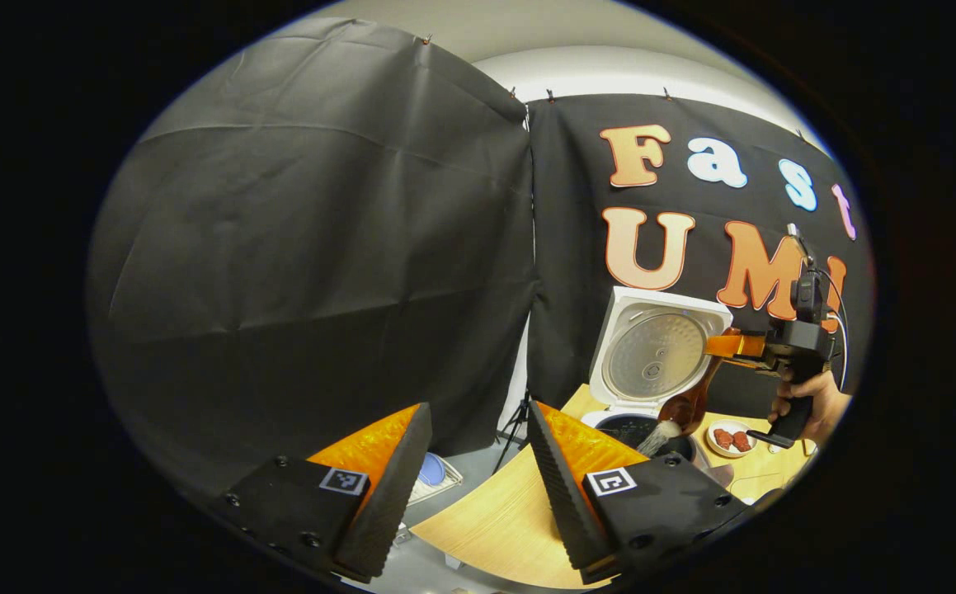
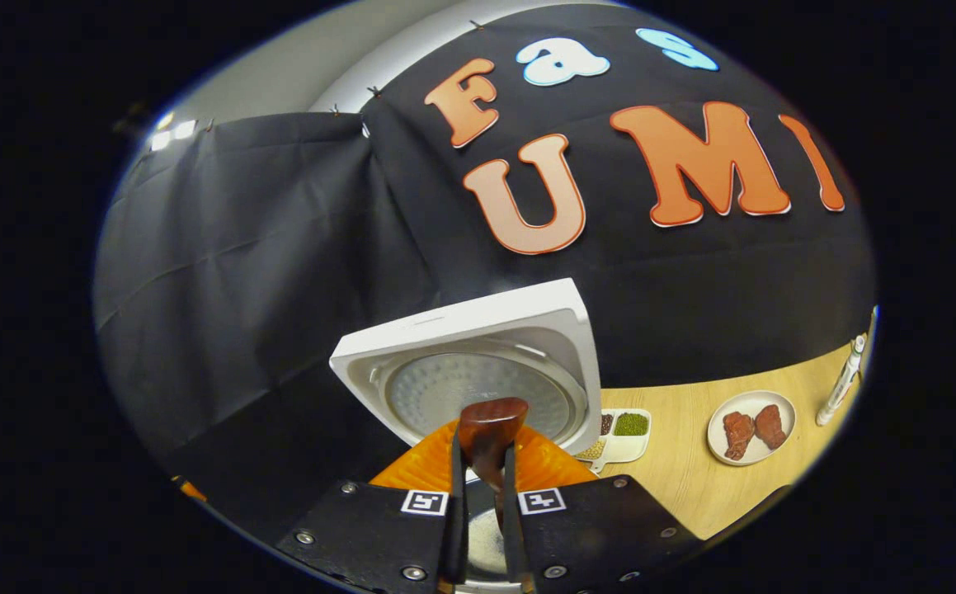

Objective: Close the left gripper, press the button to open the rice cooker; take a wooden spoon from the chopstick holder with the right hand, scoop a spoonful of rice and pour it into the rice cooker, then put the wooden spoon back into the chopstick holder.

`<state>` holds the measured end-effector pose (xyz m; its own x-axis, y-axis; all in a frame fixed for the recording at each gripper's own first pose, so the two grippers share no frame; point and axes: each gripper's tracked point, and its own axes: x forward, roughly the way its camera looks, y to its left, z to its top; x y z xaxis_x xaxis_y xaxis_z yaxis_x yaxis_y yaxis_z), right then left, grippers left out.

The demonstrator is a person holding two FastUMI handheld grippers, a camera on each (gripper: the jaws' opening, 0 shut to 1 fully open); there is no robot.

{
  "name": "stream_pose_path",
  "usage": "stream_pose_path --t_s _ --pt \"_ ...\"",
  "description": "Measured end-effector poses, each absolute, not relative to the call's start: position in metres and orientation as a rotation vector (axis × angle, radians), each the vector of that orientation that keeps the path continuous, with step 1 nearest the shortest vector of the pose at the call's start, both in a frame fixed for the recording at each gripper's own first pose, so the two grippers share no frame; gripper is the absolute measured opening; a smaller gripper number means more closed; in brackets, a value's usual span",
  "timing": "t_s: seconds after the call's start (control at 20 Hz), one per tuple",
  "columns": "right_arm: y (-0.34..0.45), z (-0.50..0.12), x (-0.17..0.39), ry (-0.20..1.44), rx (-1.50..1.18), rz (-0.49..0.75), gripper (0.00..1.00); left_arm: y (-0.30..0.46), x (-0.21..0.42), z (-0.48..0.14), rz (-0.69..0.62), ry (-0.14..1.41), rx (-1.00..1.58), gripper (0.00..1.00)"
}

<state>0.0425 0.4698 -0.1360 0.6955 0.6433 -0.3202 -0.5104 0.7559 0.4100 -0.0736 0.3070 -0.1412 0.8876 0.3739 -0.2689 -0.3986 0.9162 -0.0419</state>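
Your right tool (image 2: 482, 495) is clenched on the stiff, light, slick wooden spoon (image 2: 490, 437), tipped over the open rice cooker (image 1: 651, 388) at the tabletop's far right, rice (image 1: 659, 437) spilling in; keep the mid-handle grip firm; left tool (image 1: 478, 487) released.

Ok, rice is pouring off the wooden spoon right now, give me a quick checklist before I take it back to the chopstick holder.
1. Rice cooker lid open: ok.
2. Right gripper shut on the wooden spoon: ok.
3. Spoon tipped over the inner pot, rice stream falling in: ok.
4. Spoon empty: not ok, rice is falling.
5. Left gripper open, away from the cooker: ok.
6. Path to the chopstick holder: cannot tell.
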Motion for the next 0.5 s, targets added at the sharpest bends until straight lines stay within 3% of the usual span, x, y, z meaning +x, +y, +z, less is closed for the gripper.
stream_pose_path --t_s 0.5 --pt "0.495 -0.119 0.023 0.347 0.093 0.783 0.17 0.311 -0.074 -0.139 0.407 0.261 -0.093 0.82"
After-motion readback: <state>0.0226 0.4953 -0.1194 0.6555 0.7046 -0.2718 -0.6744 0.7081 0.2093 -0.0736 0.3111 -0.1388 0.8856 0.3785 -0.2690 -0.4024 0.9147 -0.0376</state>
